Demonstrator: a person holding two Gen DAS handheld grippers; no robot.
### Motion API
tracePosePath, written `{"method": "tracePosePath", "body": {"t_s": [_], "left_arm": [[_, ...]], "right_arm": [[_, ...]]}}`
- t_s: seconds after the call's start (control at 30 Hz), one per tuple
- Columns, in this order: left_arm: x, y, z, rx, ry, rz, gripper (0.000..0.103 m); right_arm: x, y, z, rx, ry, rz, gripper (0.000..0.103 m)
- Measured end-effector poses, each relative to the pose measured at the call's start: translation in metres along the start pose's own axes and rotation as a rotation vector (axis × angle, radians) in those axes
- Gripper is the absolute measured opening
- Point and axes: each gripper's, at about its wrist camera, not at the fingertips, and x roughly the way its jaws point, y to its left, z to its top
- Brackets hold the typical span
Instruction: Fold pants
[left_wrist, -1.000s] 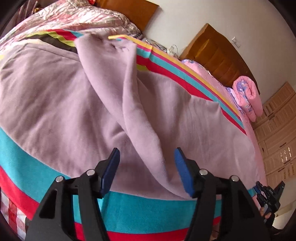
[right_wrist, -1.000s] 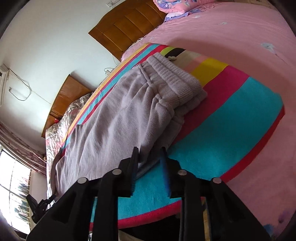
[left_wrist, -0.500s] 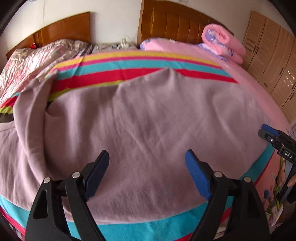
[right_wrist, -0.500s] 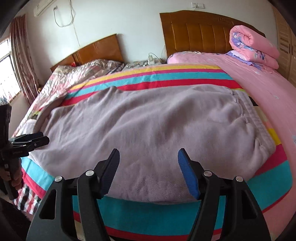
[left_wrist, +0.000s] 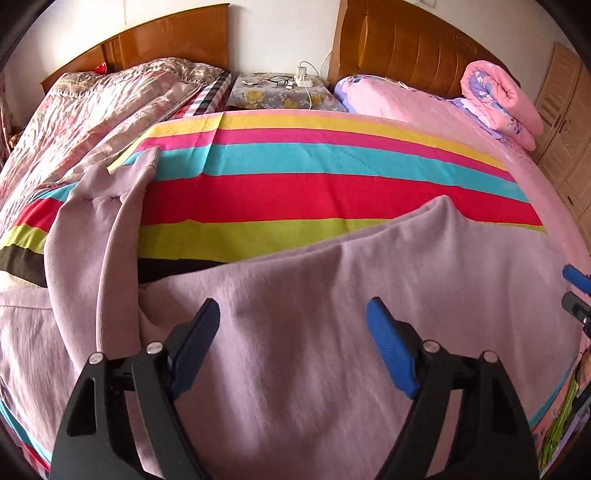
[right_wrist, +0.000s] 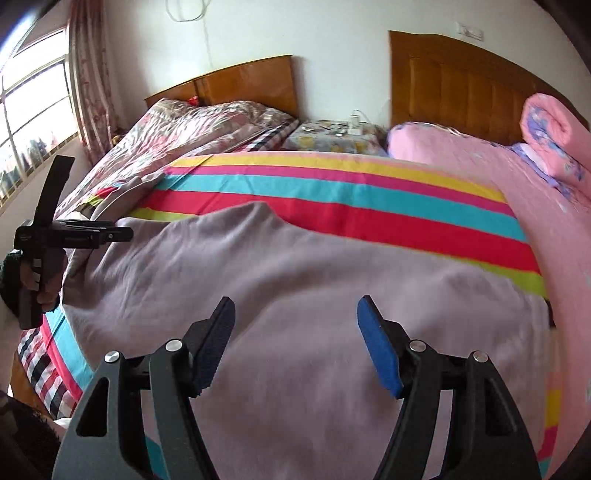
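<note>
Covering striped blanket (left_wrist: 332, 192): mauve pants (left_wrist: 314, 332)

Pants (left_wrist: 332, 332) on striped blanket (left_wrist: 332, 192); nightstand (left_wrist: 280, 92) behind (between two headboards); rolled quilt (left_wrist: 498, 99) far right.

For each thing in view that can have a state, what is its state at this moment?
pants: spread on the striped sheet, one leg end turned back at far left, not folded.
left gripper: jaws closing, nothing between them.
right gripper: open, empty, above the pants.
striped sheet: laid flat on the bed.
pink quilt: rolled up by the headboard.
</note>
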Motion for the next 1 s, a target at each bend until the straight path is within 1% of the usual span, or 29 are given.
{"method": "tracePosePath", "body": {"t_s": [0.07, 0.13, 0.23, 0.3, 0.33, 0.37, 0.4, 0.43, 0.5, 0.53, 0.6, 0.63, 0.7, 0.73, 0.77, 0.8, 0.83, 0.9, 0.93, 1.0], "left_arm": [[0.001, -0.003, 0.007, 0.033, -0.017, -0.015, 0.078], [0.002, -0.004, 0.017, 0.082, -0.016, 0.000, 0.078], [0.018, 0.000, 0.032, 0.186, 0.051, -0.075, 0.078], [0.029, 0.005, 0.039, 0.245, 0.103, -0.139, 0.078], [0.035, 0.009, 0.042, 0.258, 0.135, -0.160, 0.078], [0.042, 0.013, 0.044, 0.268, 0.157, -0.168, 0.076], [0.048, 0.016, 0.046, 0.279, 0.181, -0.183, 0.070], [0.053, 0.020, 0.047, 0.284, 0.207, -0.210, 0.066], [0.060, 0.025, 0.049, 0.296, 0.236, -0.239, 0.052], [0.062, 0.025, 0.047, 0.313, 0.243, -0.242, 0.050], [0.065, 0.025, 0.044, 0.343, 0.260, -0.244, 0.048], [0.067, 0.025, 0.043, 0.352, 0.262, -0.243, 0.047], [0.067, 0.026, 0.042, 0.368, 0.252, -0.229, 0.036], [0.067, 0.025, 0.041, 0.372, 0.248, -0.226, 0.034], [0.066, 0.024, 0.039, 0.376, 0.242, -0.226, 0.027], [0.065, 0.023, 0.038, 0.385, 0.231, -0.221, 0.021], [0.064, 0.021, 0.036, 0.391, 0.221, -0.211, 0.018], [0.061, 0.014, 0.034, 0.418, 0.201, -0.171, 0.008], [0.059, 0.011, 0.033, 0.434, 0.187, -0.145, 0.006], [0.053, 0.010, 0.037, 0.434, 0.157, -0.119, 0.005]], "right_arm": [[0.030, 0.026, 0.029, -0.146, 0.007, 0.065, 0.067], [0.058, 0.041, 0.055, -0.250, 0.021, 0.182, 0.067], [0.097, 0.058, 0.081, -0.410, 0.053, 0.317, 0.067], [0.119, 0.065, 0.092, -0.493, 0.089, 0.380, 0.066], [0.128, 0.067, 0.095, -0.521, 0.106, 0.400, 0.065], [0.136, 0.067, 0.098, -0.544, 0.129, 0.423, 0.062], [0.143, 0.067, 0.100, -0.564, 0.148, 0.436, 0.057], [0.149, 0.068, 0.101, -0.579, 0.166, 0.447, 0.055], [0.157, 0.069, 0.101, -0.611, 0.200, 0.477, 0.042], [0.159, 0.069, 0.099, -0.629, 0.219, 0.487, 0.039], [0.161, 0.072, 0.091, -0.681, 0.249, 0.481, 0.028], [0.159, 0.071, 0.088, -0.687, 0.251, 0.492, 0.027], [0.157, 0.069, 0.086, -0.680, 0.235, 0.487, 0.018], [0.155, 0.069, 0.085, -0.683, 0.218, 0.476, 0.014], [0.153, 0.071, 0.085, -0.688, 0.199, 0.461, 0.007], [0.150, 0.073, 0.083, -0.694, 0.185, 0.441, 0.006], [0.148, 0.076, 0.082, -0.707, 0.172, 0.421, 0.005], [0.141, 0.076, 0.080, -0.711, 0.142, 0.396, 0.004], [0.135, 0.075, 0.082, -0.702, 0.124, 0.388, 0.004], [0.125, 0.073, 0.089, -0.685, 0.088, 0.376, 0.004]]}}
